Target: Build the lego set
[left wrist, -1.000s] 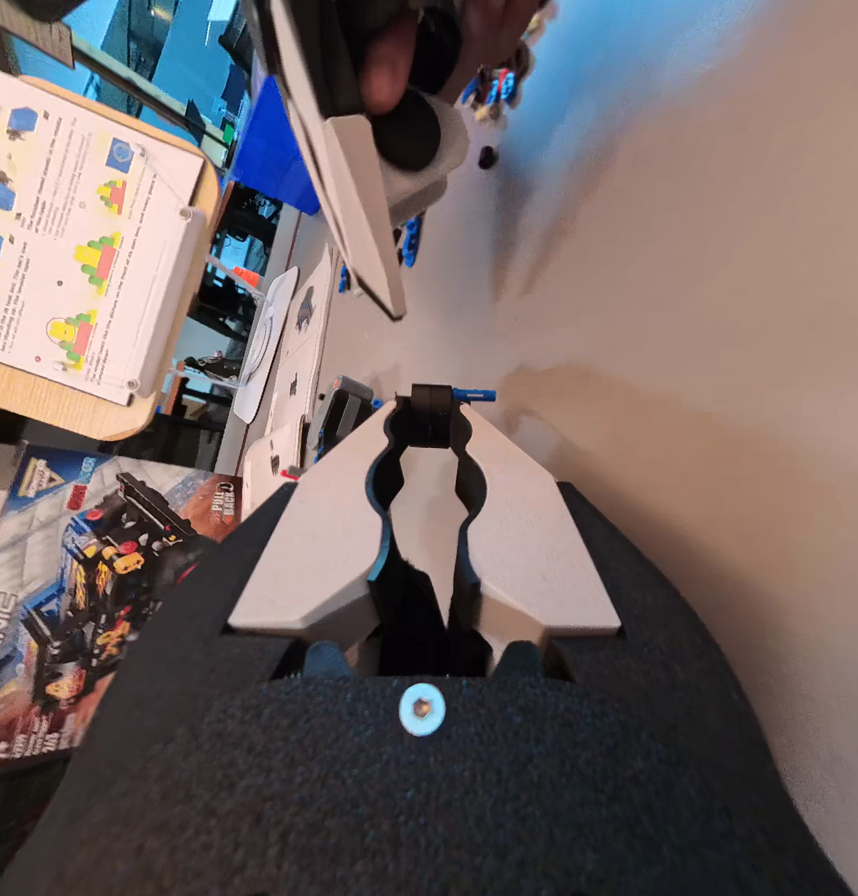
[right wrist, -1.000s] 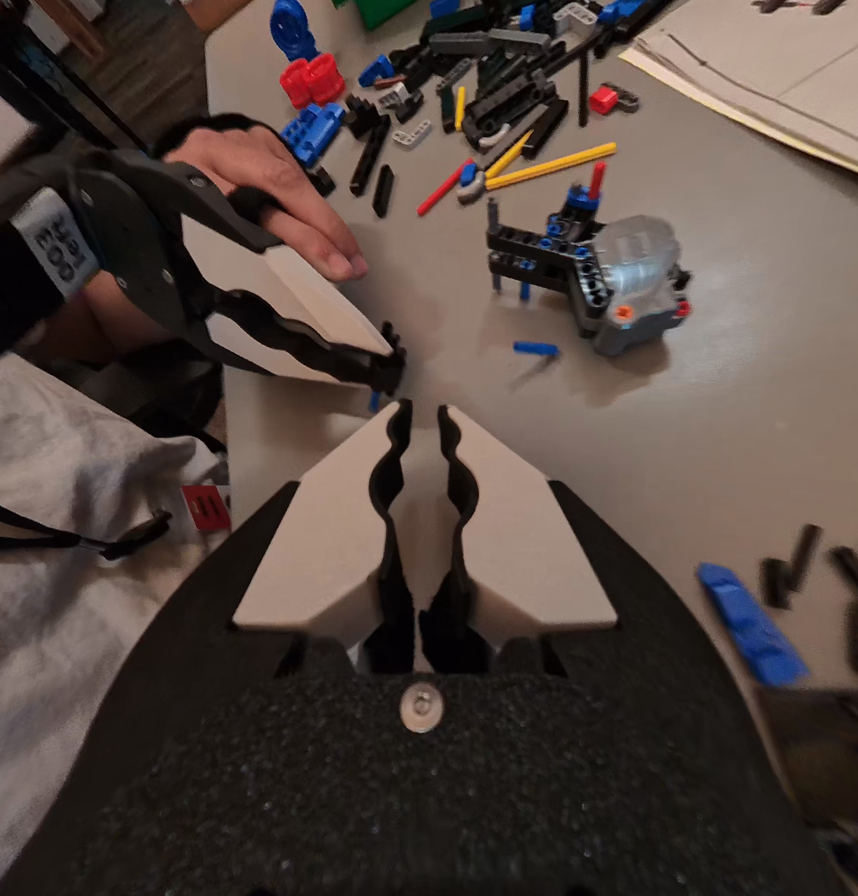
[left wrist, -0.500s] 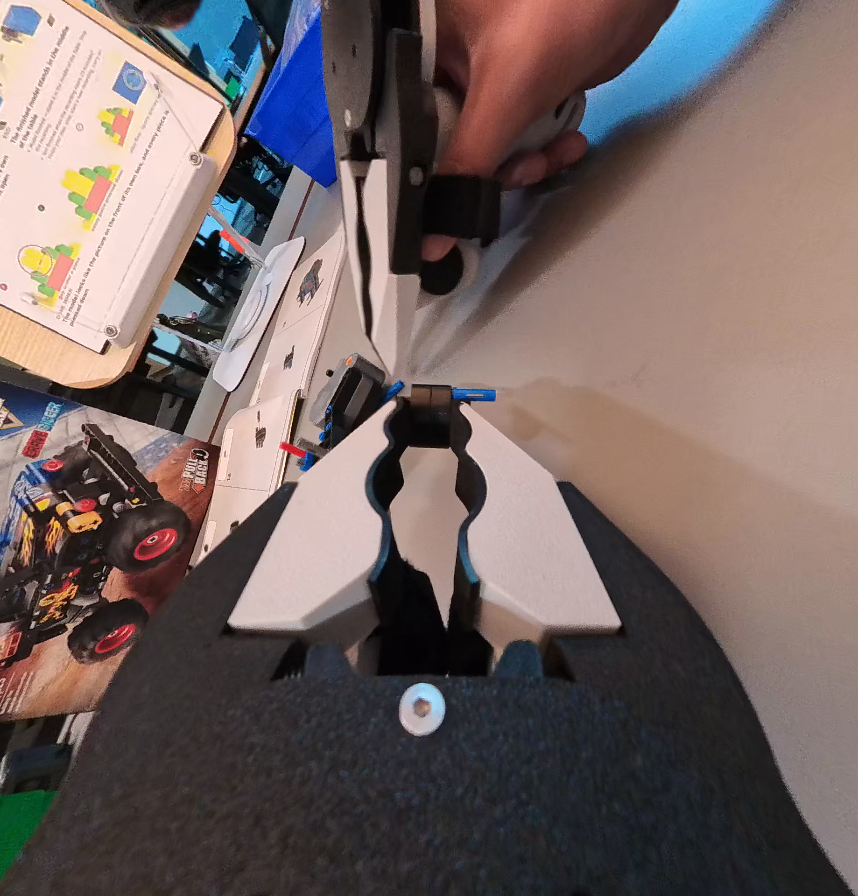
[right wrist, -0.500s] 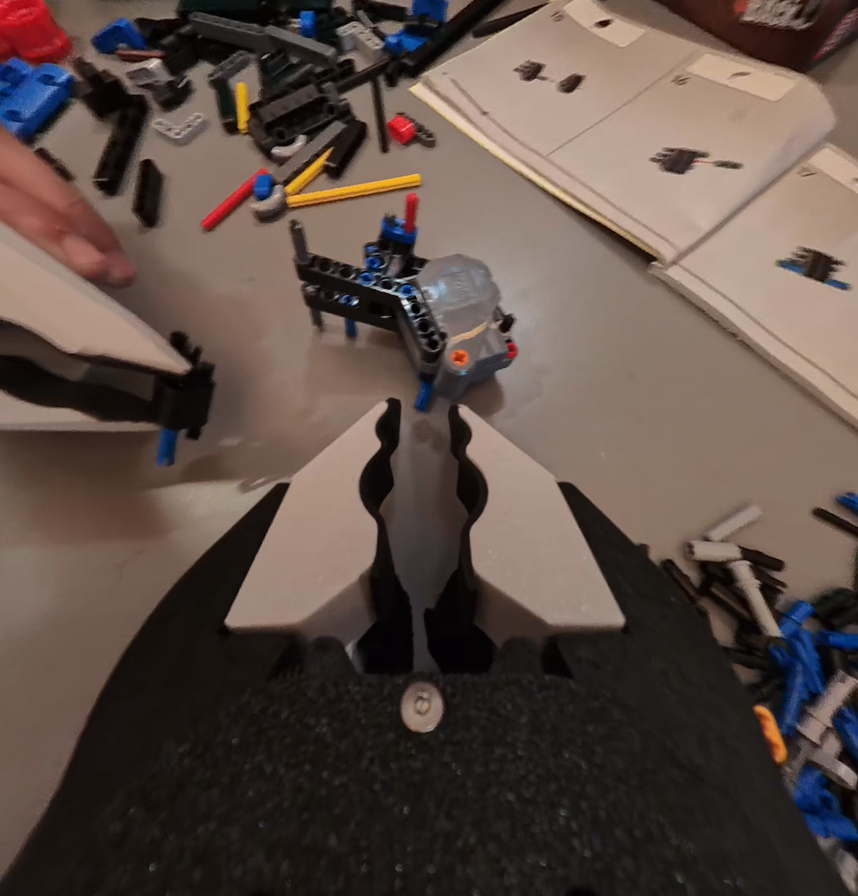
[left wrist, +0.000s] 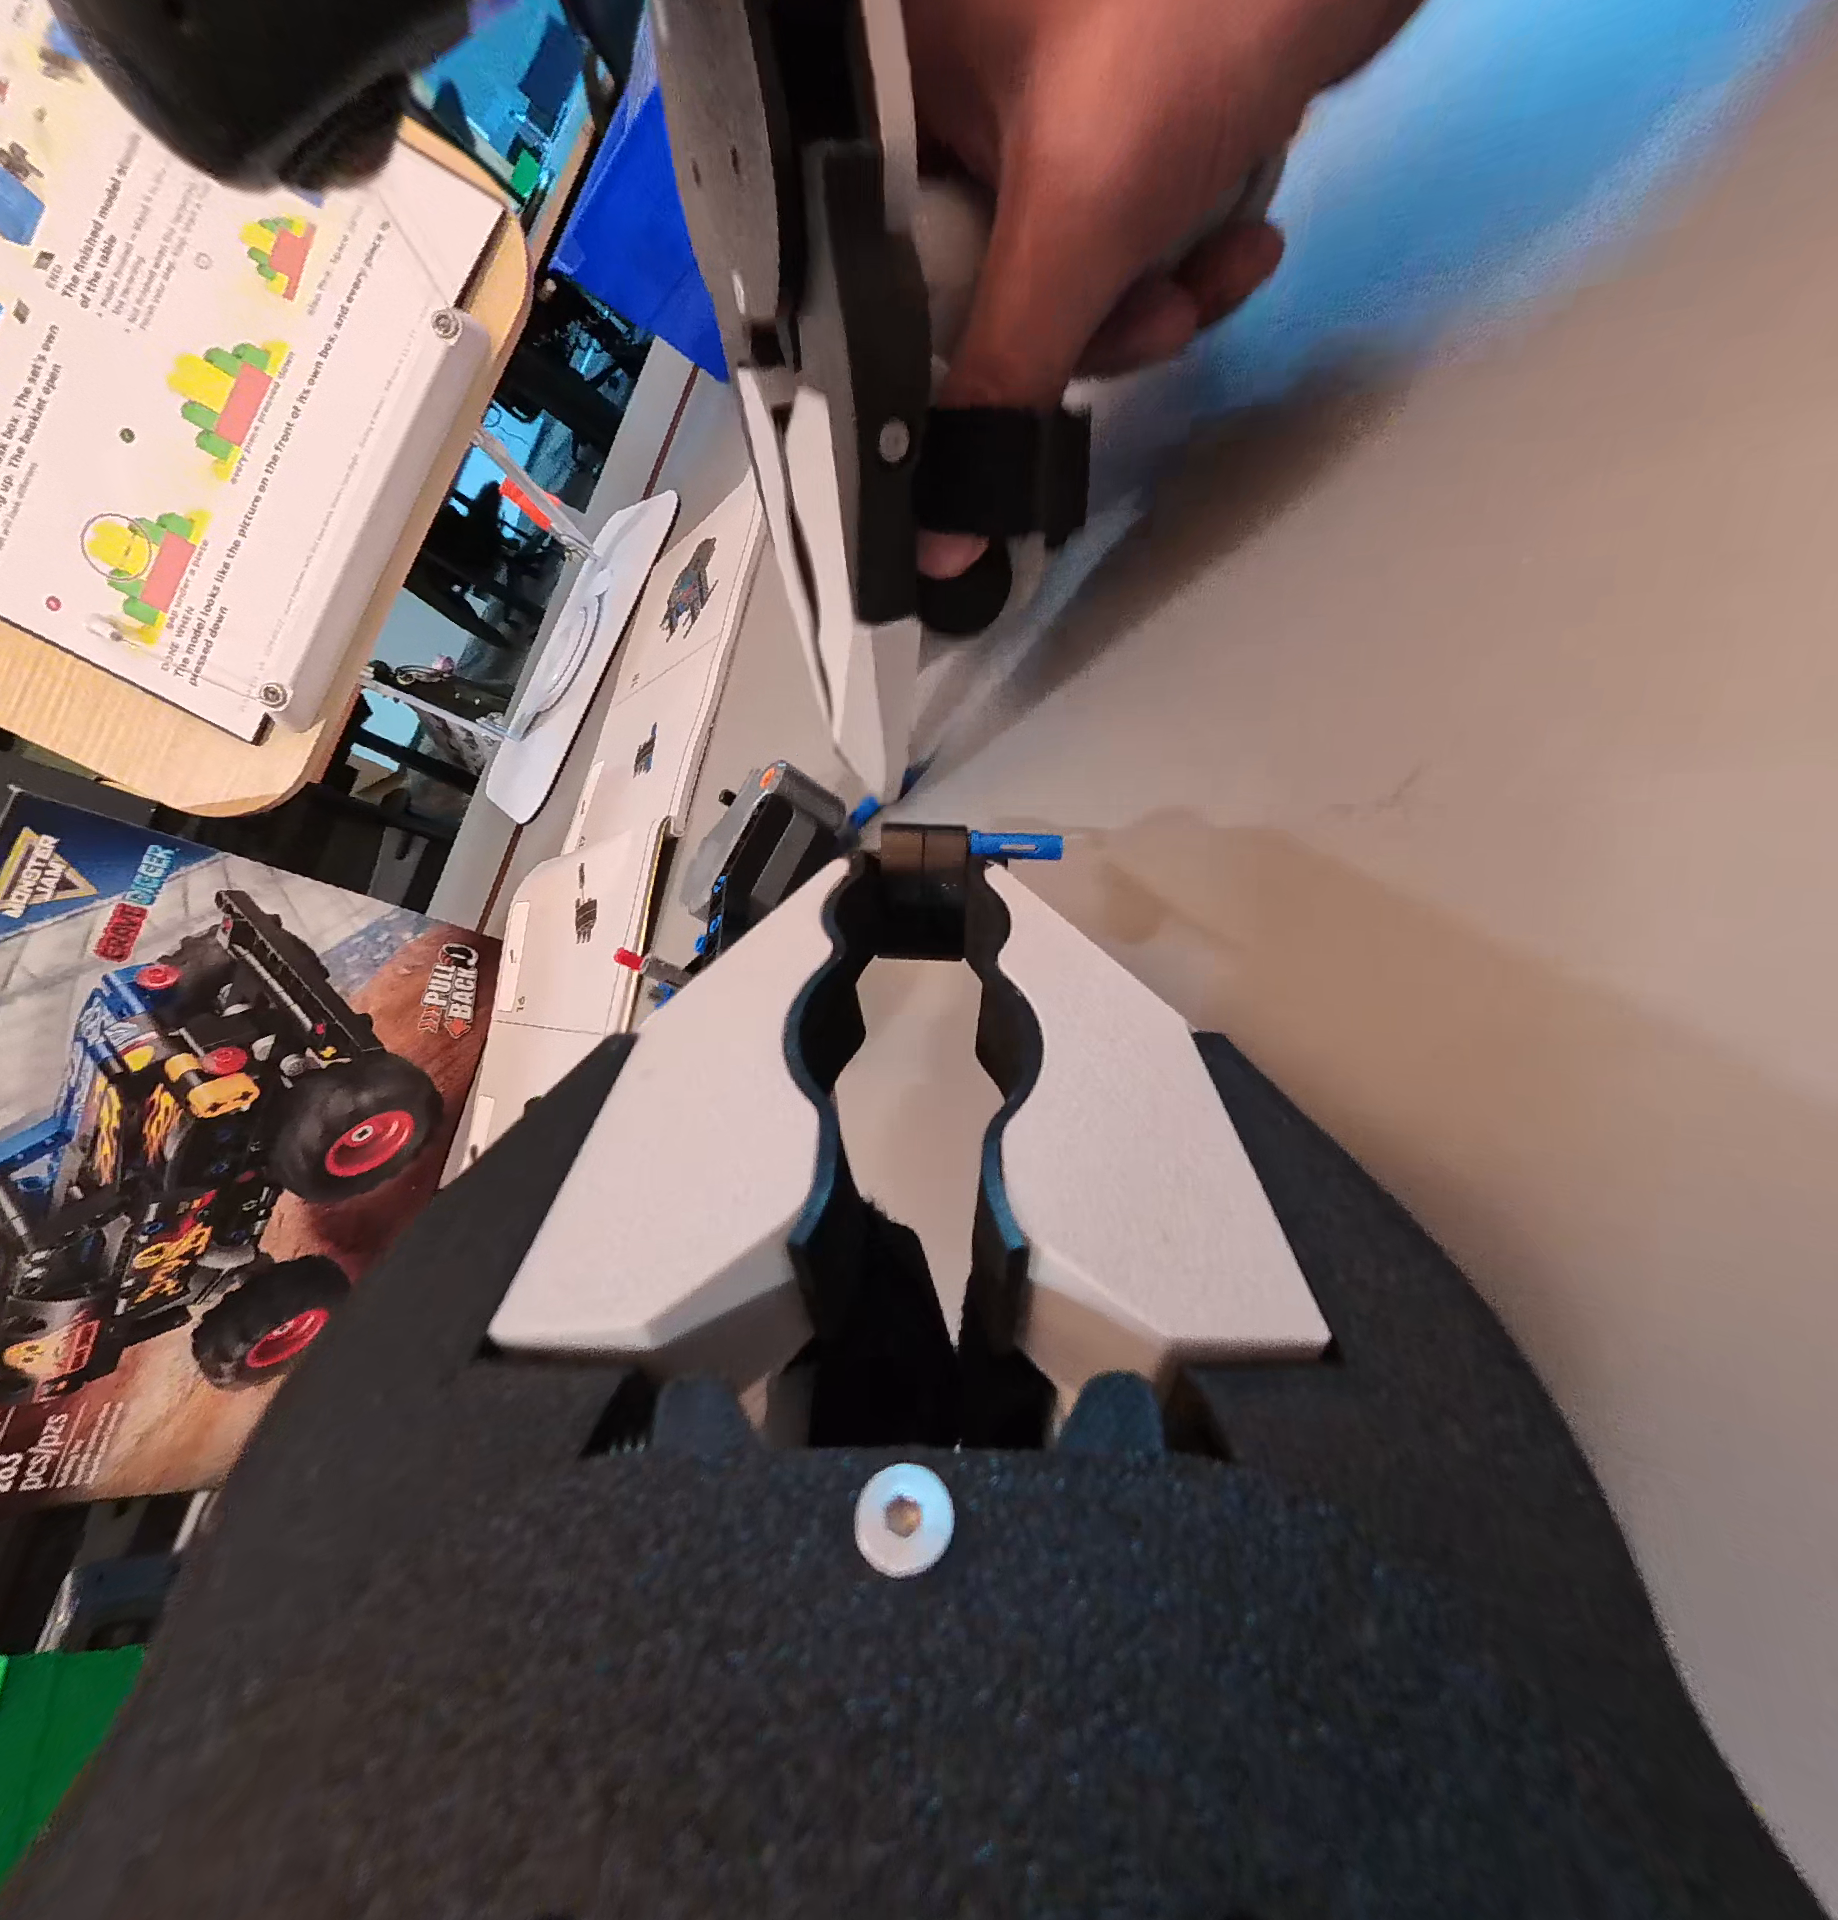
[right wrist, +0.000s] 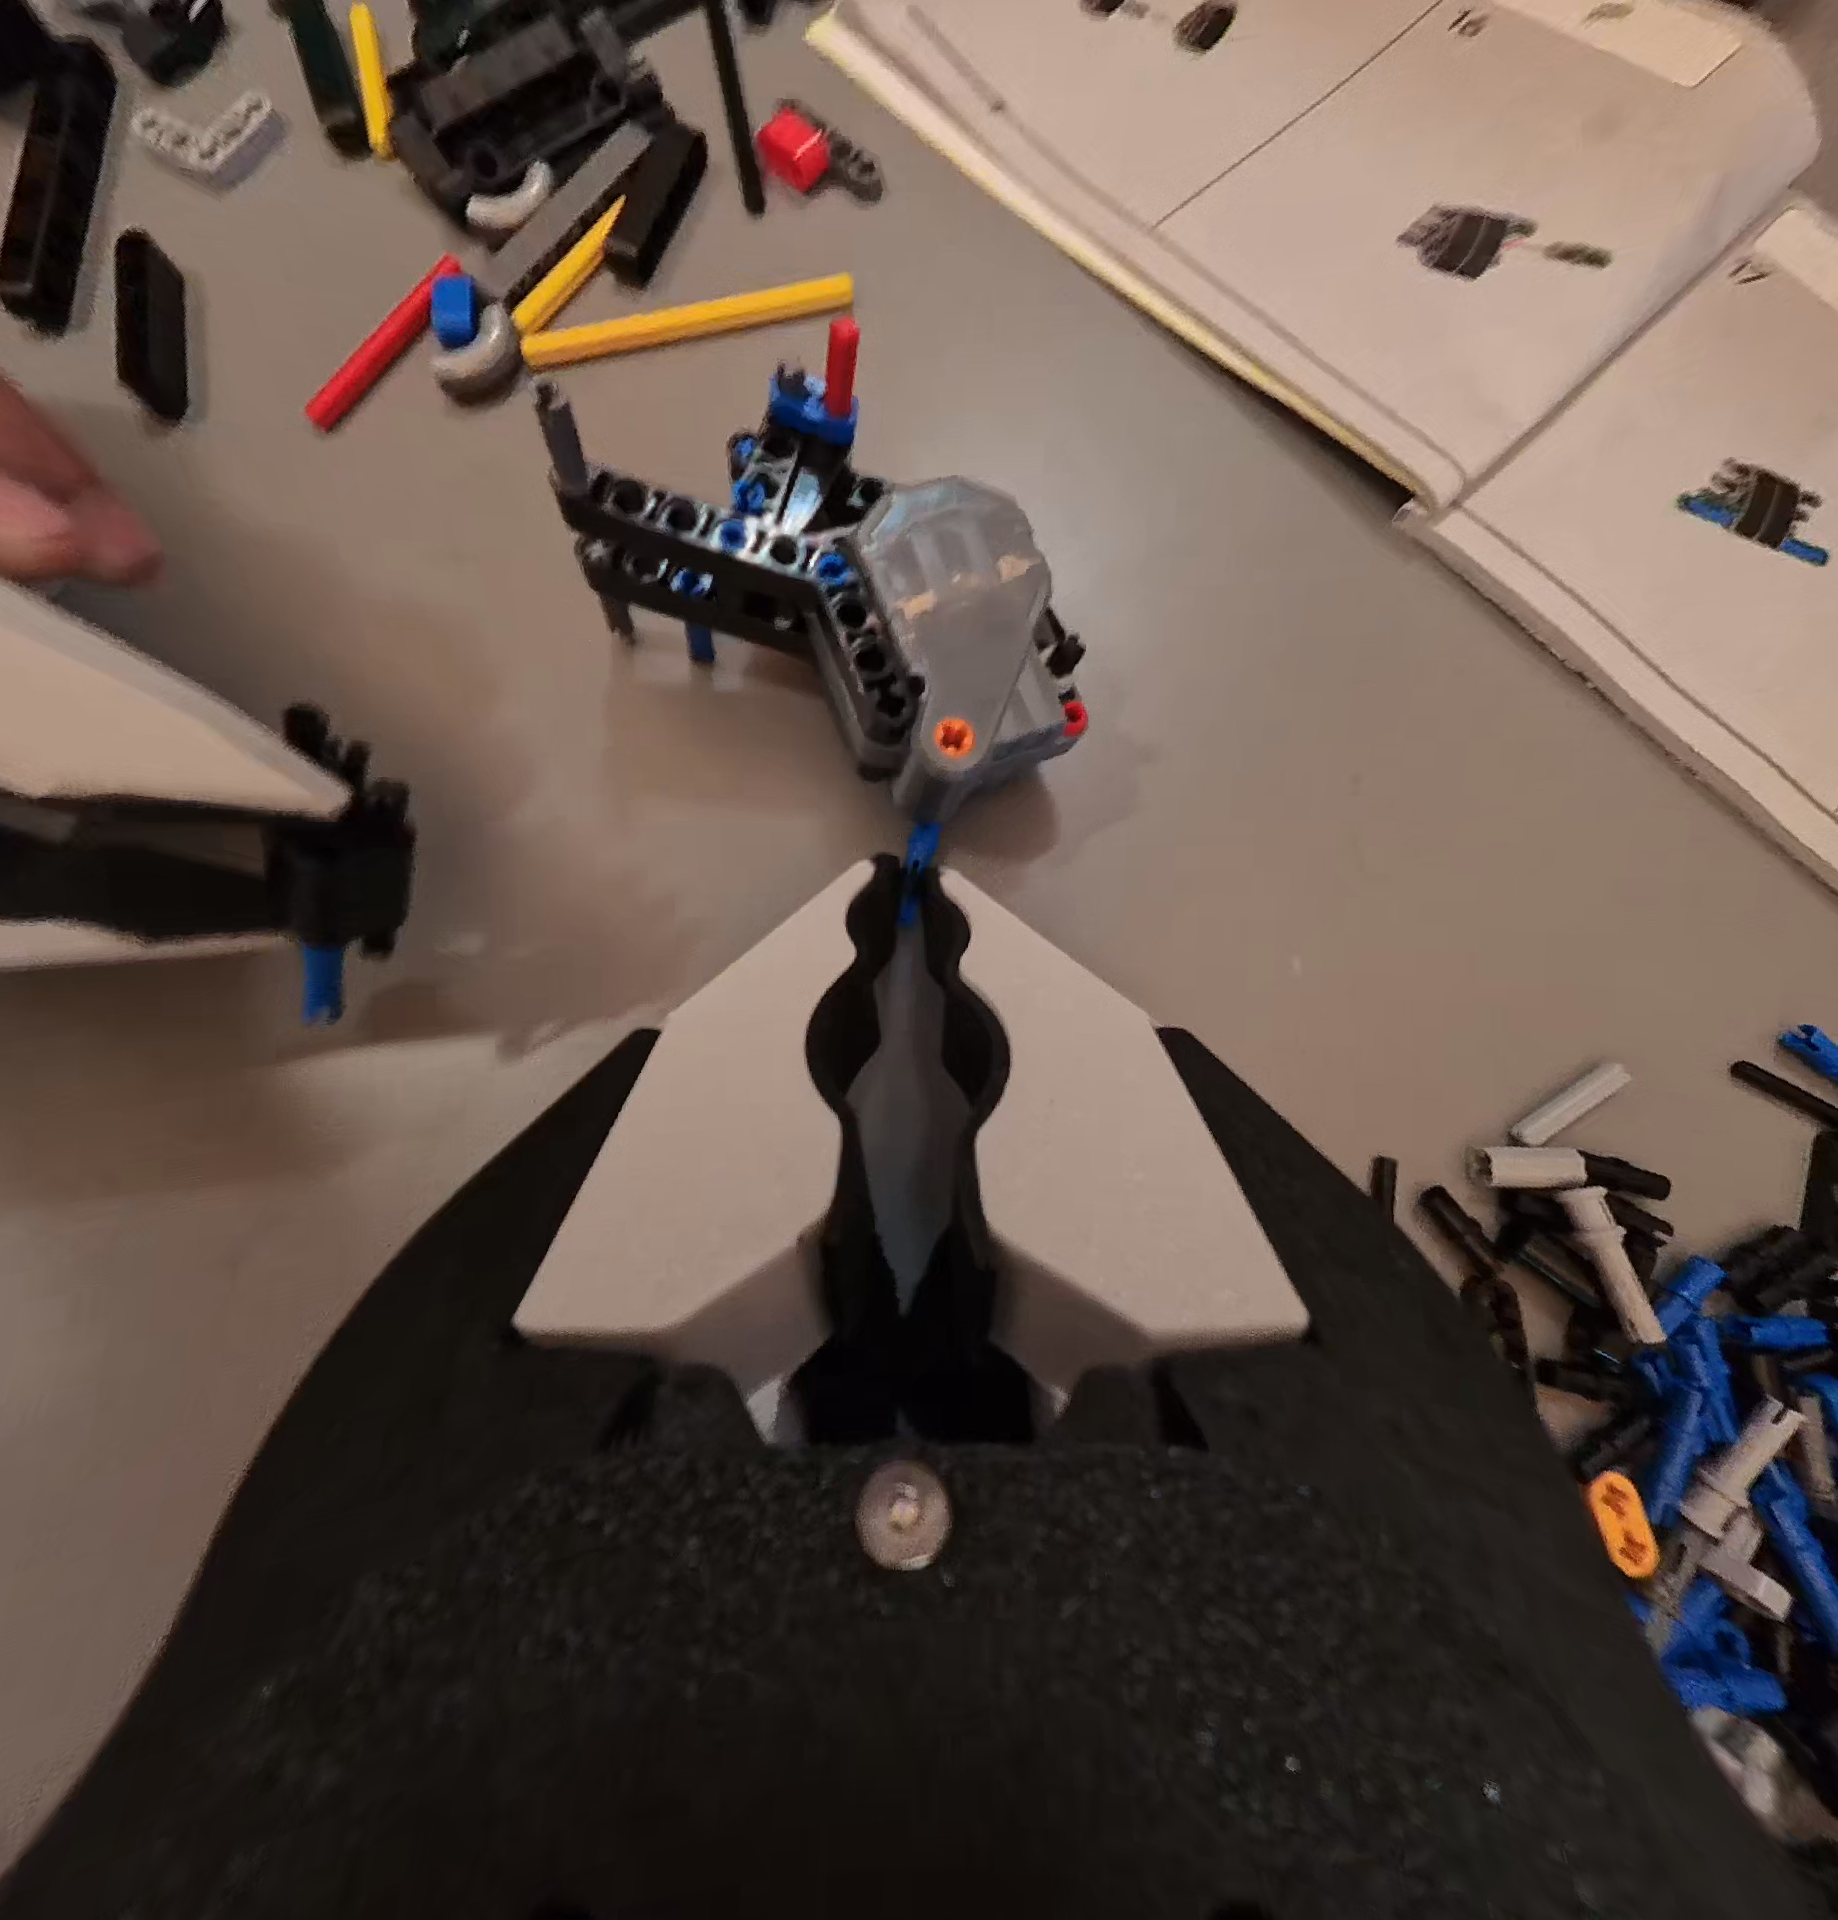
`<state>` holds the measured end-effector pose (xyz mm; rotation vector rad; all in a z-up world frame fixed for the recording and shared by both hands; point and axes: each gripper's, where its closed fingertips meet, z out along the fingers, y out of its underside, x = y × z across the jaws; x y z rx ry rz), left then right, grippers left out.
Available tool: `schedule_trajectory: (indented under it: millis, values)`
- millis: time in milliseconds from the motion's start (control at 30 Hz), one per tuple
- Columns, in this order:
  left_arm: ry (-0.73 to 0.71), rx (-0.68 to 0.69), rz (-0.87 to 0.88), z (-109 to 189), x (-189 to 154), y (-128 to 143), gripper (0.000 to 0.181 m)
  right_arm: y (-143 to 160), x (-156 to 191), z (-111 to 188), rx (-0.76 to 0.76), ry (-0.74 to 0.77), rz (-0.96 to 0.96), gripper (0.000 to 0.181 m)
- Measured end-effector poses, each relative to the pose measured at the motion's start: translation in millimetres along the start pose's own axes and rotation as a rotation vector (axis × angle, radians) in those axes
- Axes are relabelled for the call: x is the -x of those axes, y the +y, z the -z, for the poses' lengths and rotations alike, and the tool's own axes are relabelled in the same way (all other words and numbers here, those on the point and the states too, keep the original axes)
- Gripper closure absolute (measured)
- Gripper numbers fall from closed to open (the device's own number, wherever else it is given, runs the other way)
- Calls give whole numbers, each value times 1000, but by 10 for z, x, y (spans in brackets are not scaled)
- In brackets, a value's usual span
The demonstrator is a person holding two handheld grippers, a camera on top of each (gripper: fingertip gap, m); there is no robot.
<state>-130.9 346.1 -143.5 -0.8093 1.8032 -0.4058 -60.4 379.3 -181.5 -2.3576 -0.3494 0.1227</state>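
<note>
My left gripper is shut on a small black piece with a blue pin sticking out of its side, held above the table. It also shows in the right wrist view at the left. My right gripper is closed on a loose blue pin at its tips, right in front of the part-built model, a black beam frame with a grey motor block. The right gripper and the hand holding it show in the left wrist view, tips down by the model.
Loose black, yellow and red parts lie behind the model. A heap of blue, black and grey pins lies at the right. Open instruction booklets lie at the back right. The set's box and an instruction board stand to the left. Tip to tip, the grippers are about 9 cm apart.
My right gripper has moved forward to the model and closed on the loose blue pin. My left gripper still holds the black piece, now farther to the left of the right one.
</note>
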Motion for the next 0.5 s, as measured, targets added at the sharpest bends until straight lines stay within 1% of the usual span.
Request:
schedule_trajectory:
  millis: [33,67,100,133,200,233,300,333,367,400,500]
  values:
    - [-7,6,-1,0,12,15,167,26,31,49,36,-39,14,178]
    - [-15,10,-2,2,25,23,167,37,111,132,67,-109,47,178]
    - [-26,10,-5,7,44,21,167,86,142,238,128,-149,82,178]
    - [-35,6,-7,14,58,11,167,172,161,368,219,-185,124,178]
    - [-50,-2,-12,29,74,-8,167,515,314,730,486,-332,242,178]
    - [-61,-1,-22,32,84,-9,167,695,318,918,618,-348,308,179]
    - [-76,3,-35,32,94,-10,167,1070,260,1314,936,-336,371,178]
    - [-85,2,-39,34,101,-15,167,1204,190,1467,1063,-302,400,178]
    - [-91,1,-41,38,110,-20,167,1311,165,1601,1174,-289,387,178]
    - [-98,-1,-41,44,119,-25,167,1388,152,1690,1253,-281,369,178]
    - [-113,-4,-39,66,149,-19,167,1543,0,1794,1384,-190,378,178]
